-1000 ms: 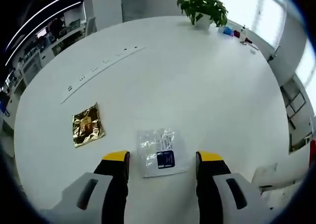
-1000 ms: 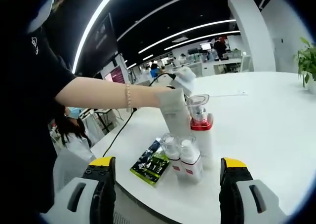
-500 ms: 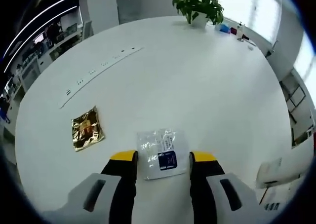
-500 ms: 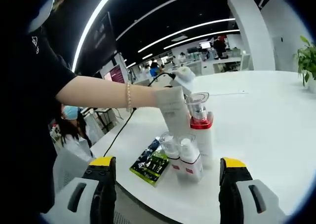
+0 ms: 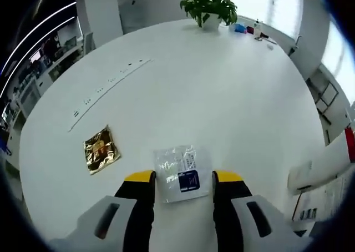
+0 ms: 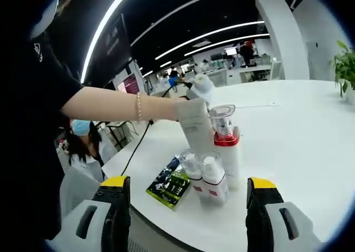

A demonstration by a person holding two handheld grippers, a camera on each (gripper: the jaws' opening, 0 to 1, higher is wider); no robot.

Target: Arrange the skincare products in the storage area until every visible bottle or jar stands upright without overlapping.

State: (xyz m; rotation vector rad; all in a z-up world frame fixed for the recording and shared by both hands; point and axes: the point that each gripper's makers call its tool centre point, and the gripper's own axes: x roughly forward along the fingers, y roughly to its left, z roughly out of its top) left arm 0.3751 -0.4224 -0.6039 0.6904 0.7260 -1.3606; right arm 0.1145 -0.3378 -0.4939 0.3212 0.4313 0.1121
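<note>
White and round, the table (image 5: pixel 222 96) carries everything you are working on, with an open office behind it and a potted plant (image 5: pixel 208 5) at its far edge. Your left tool (image 5: pixel 181 177) hangs low over the table with its jaws narrowly parted; a clear sachet with a dark blue label (image 5: pixel 182 173) lies flat between the yellow tips, though you cannot tell whether they touch it. A gold foil sachet (image 5: pixel 100 150) lies flat to the left of the clear one, apart from it.

Your right tool (image 6: pixel 188 184) has its jaws wide apart and holds nothing. Ahead of it, near the table's edge, the skincare group stands upright: a tall white bottle with a red band and clear cap (image 6: pixel 227 146), and two short clear-capped bottles (image 6: pixel 204 177) touching each other just in front of it. A green sachet (image 6: pixel 168 184) lies flat left of the short bottles. Your gloved hand (image 6: pixel 201 86) is near a pale tube (image 6: pixel 195 124) that stands just behind the tall bottle.
</note>
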